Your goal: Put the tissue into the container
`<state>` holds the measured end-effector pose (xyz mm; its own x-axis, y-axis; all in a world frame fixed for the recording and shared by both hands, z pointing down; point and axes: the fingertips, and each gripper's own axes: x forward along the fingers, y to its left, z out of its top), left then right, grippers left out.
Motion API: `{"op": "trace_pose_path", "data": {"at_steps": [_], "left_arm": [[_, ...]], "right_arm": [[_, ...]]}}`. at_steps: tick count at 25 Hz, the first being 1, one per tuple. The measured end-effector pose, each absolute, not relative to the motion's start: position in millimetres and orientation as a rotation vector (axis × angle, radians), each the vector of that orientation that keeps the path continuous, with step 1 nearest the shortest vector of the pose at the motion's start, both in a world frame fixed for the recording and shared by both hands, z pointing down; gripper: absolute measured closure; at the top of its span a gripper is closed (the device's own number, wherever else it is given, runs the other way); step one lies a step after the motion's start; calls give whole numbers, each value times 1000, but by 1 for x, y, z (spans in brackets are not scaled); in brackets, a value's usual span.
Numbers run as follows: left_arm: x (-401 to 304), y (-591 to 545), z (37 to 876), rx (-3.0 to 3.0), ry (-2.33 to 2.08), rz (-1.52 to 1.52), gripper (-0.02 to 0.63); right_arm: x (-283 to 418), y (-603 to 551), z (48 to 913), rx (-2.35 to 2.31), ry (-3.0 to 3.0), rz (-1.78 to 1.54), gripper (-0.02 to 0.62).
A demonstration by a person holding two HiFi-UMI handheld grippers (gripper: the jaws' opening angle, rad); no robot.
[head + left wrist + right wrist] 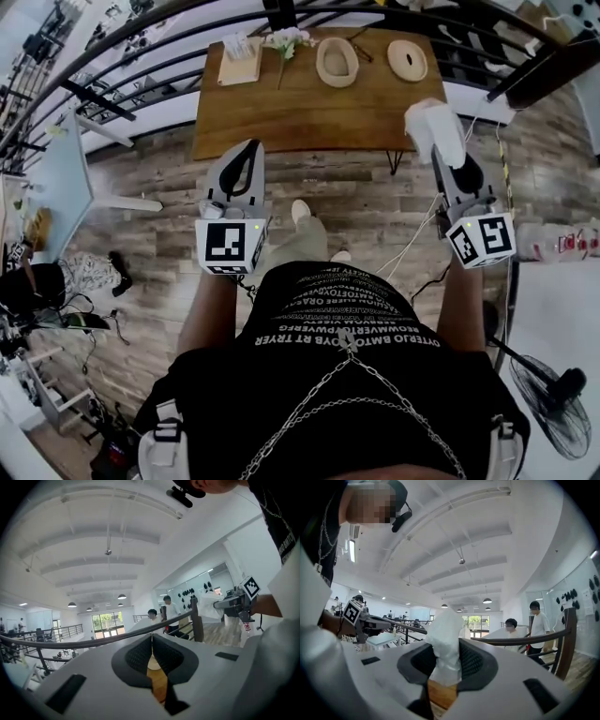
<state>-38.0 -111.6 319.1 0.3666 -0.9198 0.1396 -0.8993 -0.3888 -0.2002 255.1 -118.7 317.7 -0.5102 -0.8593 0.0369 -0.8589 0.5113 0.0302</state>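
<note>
right claw [446, 663] pinching tissue [444, 632], left claw [151, 654] closed

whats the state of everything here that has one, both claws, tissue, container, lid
left claw: shut, nothing in it
right claw: shut on the tissue
tissue: bunched up, held in the air, not yet in the container
container: open, standing on the table, nothing visible inside
lid: off, lying flat on the table beside the container
</note>
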Motion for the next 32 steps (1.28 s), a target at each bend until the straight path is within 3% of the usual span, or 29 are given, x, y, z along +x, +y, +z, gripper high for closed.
{"op": "trace_pose_path", "data": {"at_steps": [12,32], "left_arm": [[-26,-211,321,-2569,1582,-348,577],[-79,-396,317,-2666,1472,-264,577]], "right_arm": [[250,-201,326,1555,-2643,10,479],[187,-362,305,1651,-2535,-61,479]]}}
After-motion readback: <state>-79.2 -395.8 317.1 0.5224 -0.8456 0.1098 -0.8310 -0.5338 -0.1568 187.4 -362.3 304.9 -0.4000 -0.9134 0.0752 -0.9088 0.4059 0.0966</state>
